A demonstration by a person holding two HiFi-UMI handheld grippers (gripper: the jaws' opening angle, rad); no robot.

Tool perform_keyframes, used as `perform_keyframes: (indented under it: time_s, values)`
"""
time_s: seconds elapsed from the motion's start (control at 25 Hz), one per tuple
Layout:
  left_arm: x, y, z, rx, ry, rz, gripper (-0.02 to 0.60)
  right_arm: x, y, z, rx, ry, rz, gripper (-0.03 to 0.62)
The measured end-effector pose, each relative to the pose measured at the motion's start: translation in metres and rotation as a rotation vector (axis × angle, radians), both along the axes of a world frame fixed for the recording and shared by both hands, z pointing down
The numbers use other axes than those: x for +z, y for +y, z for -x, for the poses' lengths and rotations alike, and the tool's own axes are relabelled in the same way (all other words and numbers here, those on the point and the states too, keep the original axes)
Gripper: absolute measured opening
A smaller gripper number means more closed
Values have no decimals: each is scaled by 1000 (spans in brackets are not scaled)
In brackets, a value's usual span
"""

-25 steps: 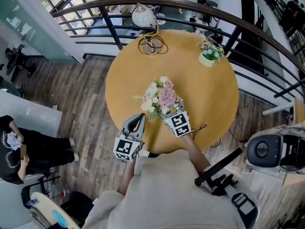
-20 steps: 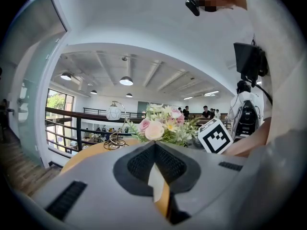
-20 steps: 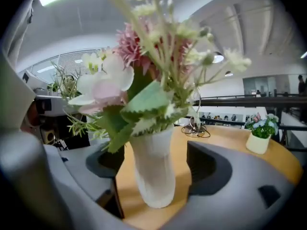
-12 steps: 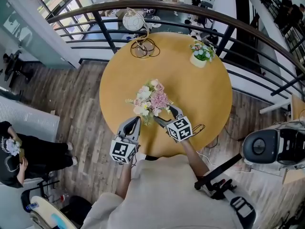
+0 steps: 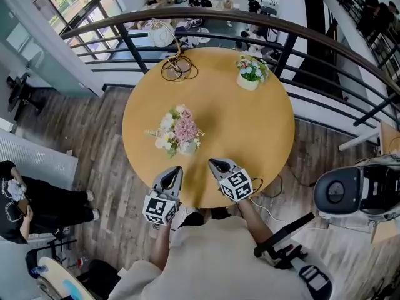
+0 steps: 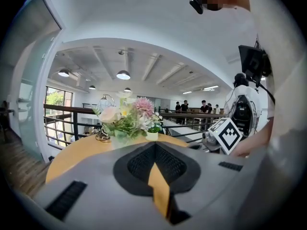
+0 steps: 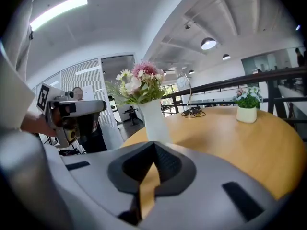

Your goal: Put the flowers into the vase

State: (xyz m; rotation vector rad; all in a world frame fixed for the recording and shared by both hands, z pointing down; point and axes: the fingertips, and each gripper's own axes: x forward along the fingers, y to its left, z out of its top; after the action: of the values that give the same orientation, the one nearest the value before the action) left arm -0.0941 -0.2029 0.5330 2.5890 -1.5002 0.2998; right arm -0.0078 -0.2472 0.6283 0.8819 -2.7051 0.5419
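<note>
Flowers [image 5: 179, 129] stand upright in a white vase [image 7: 154, 121] on the round table [image 5: 256, 136], a little toward 9 o'clock from its middle. Both grippers hover over the near rim, apart from the vase. The left gripper [image 5: 173, 170] is at 7 o'clock, jaws together and empty. The right gripper [image 5: 216, 163] is at 6 o'clock, its jaws just closed with nothing between them. A small potted plant [image 5: 250, 74] sits at 1 o'clock, a coil of wire [image 5: 177, 67] at 11.
</note>
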Motion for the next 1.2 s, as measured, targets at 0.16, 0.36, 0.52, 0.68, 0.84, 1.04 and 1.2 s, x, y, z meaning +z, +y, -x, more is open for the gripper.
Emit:
perform_keyframes:
  time_s: [0.16, 0.36, 0.52, 0.68, 0.84, 1.04, 1.2]
  values:
    - [-4, 8, -23, 65, 20, -10, 6, -23, 14, -4, -4, -42, -40, 11]
    - [-24, 25, -37, 116, 23, -59, 6, -62, 33, -11, 13, -92, -108, 9]
    - [-27, 64, -25, 108, 39, -92, 6, -78, 63, -6, 42, -79, -165, 9]
    - [-16, 124, -7, 99, 52, -91, 6, -76, 117, 7, 90, -13, -191, 9]
    - [-6, 178, 4, 106, 75, -79, 6, -61, 177, 10, 151, 31, -171, 9]
    - [-4, 232, 8, 137, 91, -84, 6, -60, 234, 5, 202, 50, -167, 9]
    - [-9, 262, 9, 147, 101, -98, 6, -69, 264, 1, 231, 58, -186, 9]
